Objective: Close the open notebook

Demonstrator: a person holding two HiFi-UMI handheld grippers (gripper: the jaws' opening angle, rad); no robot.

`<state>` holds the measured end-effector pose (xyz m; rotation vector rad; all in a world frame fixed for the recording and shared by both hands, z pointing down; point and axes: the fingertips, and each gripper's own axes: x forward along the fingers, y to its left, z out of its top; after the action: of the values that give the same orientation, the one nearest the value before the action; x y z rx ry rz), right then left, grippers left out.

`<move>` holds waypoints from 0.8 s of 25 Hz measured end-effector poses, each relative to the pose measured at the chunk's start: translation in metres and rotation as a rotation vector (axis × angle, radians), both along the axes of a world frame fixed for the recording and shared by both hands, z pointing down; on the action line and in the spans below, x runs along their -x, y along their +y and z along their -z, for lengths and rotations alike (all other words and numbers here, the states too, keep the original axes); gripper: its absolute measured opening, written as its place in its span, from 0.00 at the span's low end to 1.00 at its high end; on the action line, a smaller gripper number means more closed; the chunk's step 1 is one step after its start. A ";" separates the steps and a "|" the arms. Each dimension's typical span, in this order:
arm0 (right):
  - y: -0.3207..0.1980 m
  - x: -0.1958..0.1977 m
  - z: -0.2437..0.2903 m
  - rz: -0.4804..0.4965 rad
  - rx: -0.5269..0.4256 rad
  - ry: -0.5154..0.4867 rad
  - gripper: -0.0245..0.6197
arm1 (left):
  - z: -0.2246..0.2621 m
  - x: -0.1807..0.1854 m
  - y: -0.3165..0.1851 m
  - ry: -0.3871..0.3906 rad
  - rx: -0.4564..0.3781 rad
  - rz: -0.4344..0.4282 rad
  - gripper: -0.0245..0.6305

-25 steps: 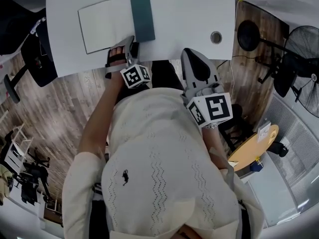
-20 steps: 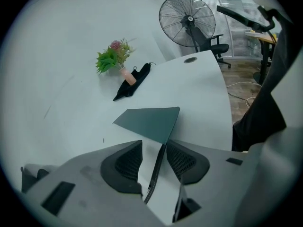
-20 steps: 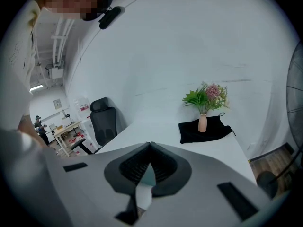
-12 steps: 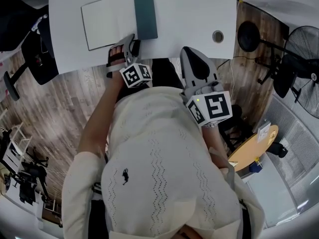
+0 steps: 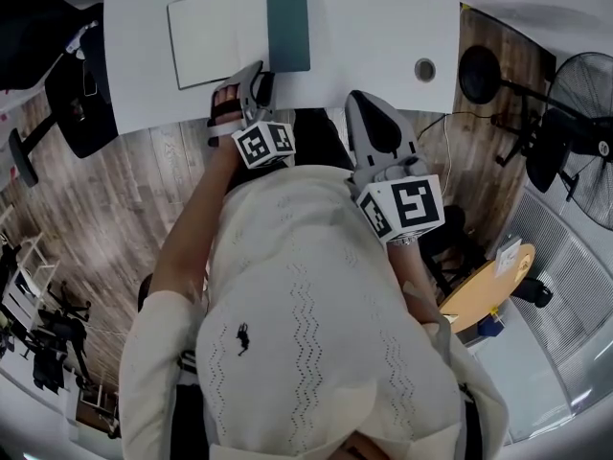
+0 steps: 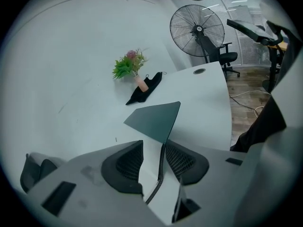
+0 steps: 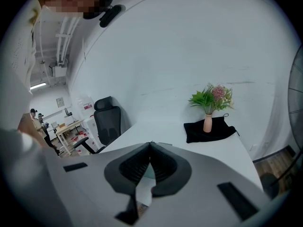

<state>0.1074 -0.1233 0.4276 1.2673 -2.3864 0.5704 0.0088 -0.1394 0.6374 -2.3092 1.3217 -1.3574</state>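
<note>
Jaws of left gripper (image 6: 154, 146), just closing yet wide, straddle notebook (image 6: 154, 119) cover edge at 12 o'clock; right gripper (image 7: 150, 145), pinched empty, sits farther.

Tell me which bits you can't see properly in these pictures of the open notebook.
- Any writing in the notebook: head view, page too small and washed out.
- Most of the notebook, right gripper view: behind the right gripper, whose jaws are shut.
- Vase and black cloth: missing from head view, past its top edge.
- Far side of the table: cut off there too.
</note>
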 end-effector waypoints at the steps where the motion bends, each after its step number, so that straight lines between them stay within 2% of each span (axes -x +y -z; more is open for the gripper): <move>1: 0.001 0.001 0.001 0.000 -0.002 0.000 0.04 | 0.002 0.001 0.000 0.002 -0.006 0.003 0.27; 10: 0.014 0.010 0.001 -0.004 -0.006 0.004 0.04 | 0.013 0.014 0.004 -0.001 -0.054 0.031 0.26; 20: 0.025 0.016 0.001 -0.021 -0.016 0.006 0.04 | 0.018 0.029 0.005 -0.004 -0.084 0.110 0.26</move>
<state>0.0910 -0.0984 0.4265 1.2998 -2.3803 0.5542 -0.0206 -0.1341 0.6195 -2.2076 1.4945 -1.3097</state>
